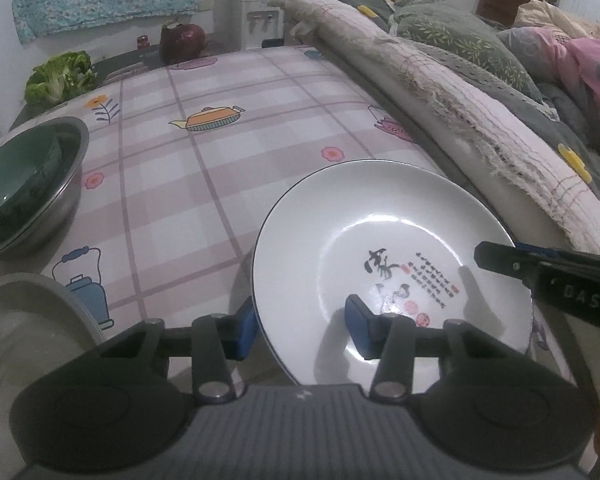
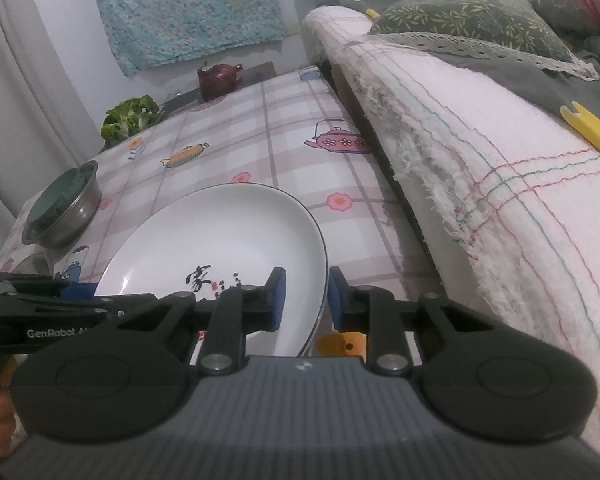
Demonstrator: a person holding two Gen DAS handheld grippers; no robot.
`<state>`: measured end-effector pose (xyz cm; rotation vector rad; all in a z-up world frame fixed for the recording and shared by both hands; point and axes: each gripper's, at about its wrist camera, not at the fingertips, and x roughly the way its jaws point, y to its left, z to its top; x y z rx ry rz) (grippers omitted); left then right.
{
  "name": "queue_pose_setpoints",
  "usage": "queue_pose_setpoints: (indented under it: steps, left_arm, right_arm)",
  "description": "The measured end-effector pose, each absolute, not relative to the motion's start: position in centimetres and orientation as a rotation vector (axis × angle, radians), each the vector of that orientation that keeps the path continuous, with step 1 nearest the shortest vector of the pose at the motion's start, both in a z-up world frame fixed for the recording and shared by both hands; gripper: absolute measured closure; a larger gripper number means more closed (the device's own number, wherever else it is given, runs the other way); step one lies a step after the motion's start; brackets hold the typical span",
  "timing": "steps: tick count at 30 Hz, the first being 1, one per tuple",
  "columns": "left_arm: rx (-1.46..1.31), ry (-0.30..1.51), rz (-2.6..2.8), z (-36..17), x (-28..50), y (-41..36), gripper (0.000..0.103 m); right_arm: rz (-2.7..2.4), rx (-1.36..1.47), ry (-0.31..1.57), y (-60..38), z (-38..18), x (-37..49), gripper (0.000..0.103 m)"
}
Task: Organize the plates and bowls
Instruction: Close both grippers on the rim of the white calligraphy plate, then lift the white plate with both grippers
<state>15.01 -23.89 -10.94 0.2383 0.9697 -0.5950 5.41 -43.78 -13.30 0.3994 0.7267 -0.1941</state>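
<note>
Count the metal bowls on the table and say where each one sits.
2. One metal bowl, holding a green bowl, sits at the left edge of the table. A second sits nearer, bottom left. Others may be out of frame.

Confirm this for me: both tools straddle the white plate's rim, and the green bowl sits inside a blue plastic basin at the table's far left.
One detail is wrong. The green bowl sits inside a steel basin, not a blue plastic one; the left wrist view shows the metal wall. The rest holds: the left tool and the right tool each straddle the white plate's rim.
</note>
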Motion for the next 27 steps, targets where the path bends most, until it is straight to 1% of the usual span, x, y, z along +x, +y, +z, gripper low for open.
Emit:
queue_pose_setpoints:
  steps: [2,5,27]
  left_arm:
    - [0.230,0.972,-0.590,-10.9,15.0,-23.7,0.061]
    - [0.232,0.972,-0.584,-10.8,14.6,-23.6,0.064]
    - [0.163,0.978,-0.572,-10.5,9.3,-18.4,0.064]
  right_arm:
    - [-0.197,0.404,0.725,-43.8,-13.3,5.3,0.082]
    - [-0.198,0.403,0.728,-43.7,-13.3,5.3,0.082]
    - [-0.146,0.355,0.754,-40.3,-12.9,2.8,0.082]
